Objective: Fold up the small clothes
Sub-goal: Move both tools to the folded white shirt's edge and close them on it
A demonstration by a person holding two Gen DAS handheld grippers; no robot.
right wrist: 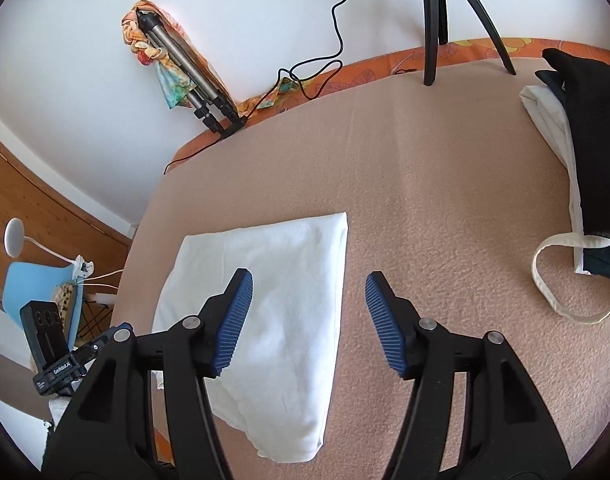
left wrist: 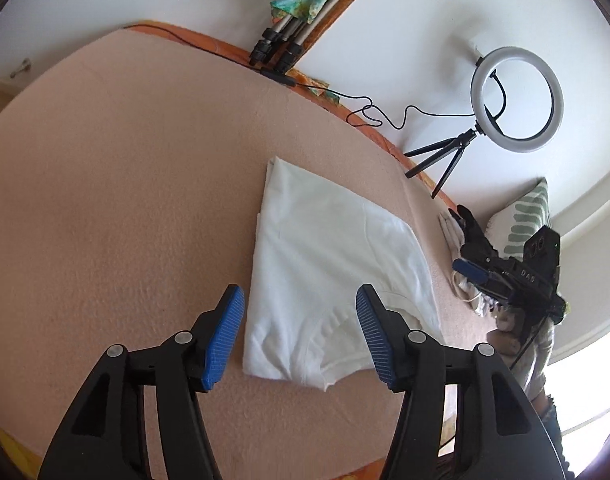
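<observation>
White shirt (left wrist: pixel 329 276) folded into a smooth rectangle, collar showing, flat on the pink blanket (left wrist: pixel 125 200); left hand-held gripper (left wrist: pixel 301 336) and right hand-held gripper (right wrist: pixel 309 326) both spread apart, empty.

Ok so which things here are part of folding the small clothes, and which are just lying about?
Part of the job:
white folded garment
left gripper, open
right gripper, open
peach blanket it lies on

Just lying about:
ring light on its small tripod
folded tripod against the wall
black cable
black and white fabric pile
</observation>
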